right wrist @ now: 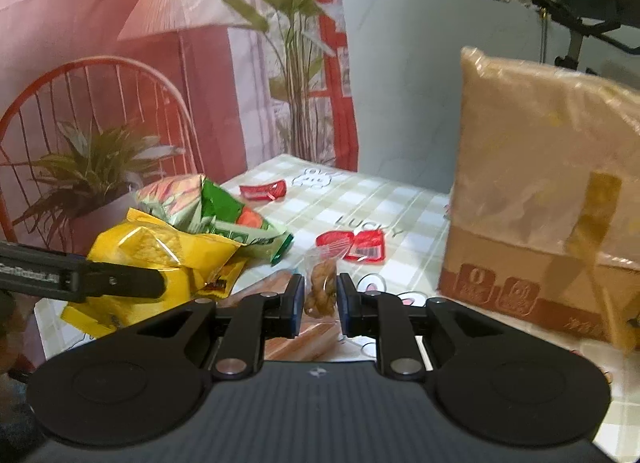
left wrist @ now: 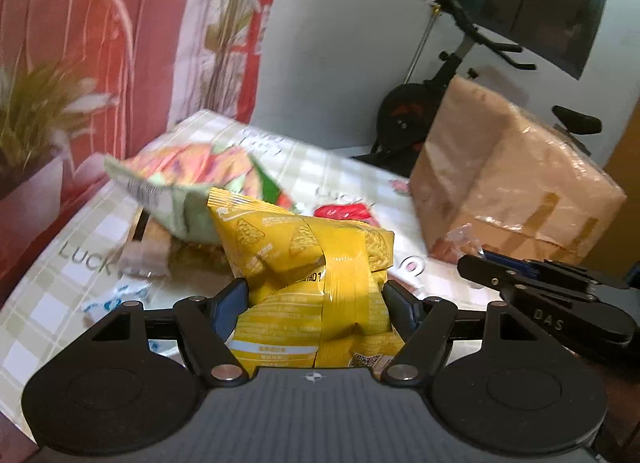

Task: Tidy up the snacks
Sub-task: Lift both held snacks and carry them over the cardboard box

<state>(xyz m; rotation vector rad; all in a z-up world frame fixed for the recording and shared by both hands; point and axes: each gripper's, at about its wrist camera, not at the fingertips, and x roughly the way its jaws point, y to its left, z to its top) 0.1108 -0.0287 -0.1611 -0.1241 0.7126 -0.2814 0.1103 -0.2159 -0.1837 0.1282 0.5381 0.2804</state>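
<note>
I had the left gripper [left wrist: 316,299] clamped on the yellow chip bag [left wrist: 308,263], lifted near the table's [right wrist: 360,199] left edge. The right gripper [right wrist: 320,303] pinched a small clear snack packet [right wrist: 320,283]; both, I judged, next needed carrying to a sorting spot.

A lived-in home room is indicated by a checked tablecloth [right wrist: 360,199], an exercise bike [left wrist: 420,111] and a taped cardboard box [right wrist: 548,183].

Crumpled yellow snack bag [left wrist: 308,275] beside green bag [left wrist: 188,187]; clear packet of brown twists [right wrist: 320,287]; red sachets [right wrist: 352,246] on checked tablecloth [right wrist: 360,199].
</note>
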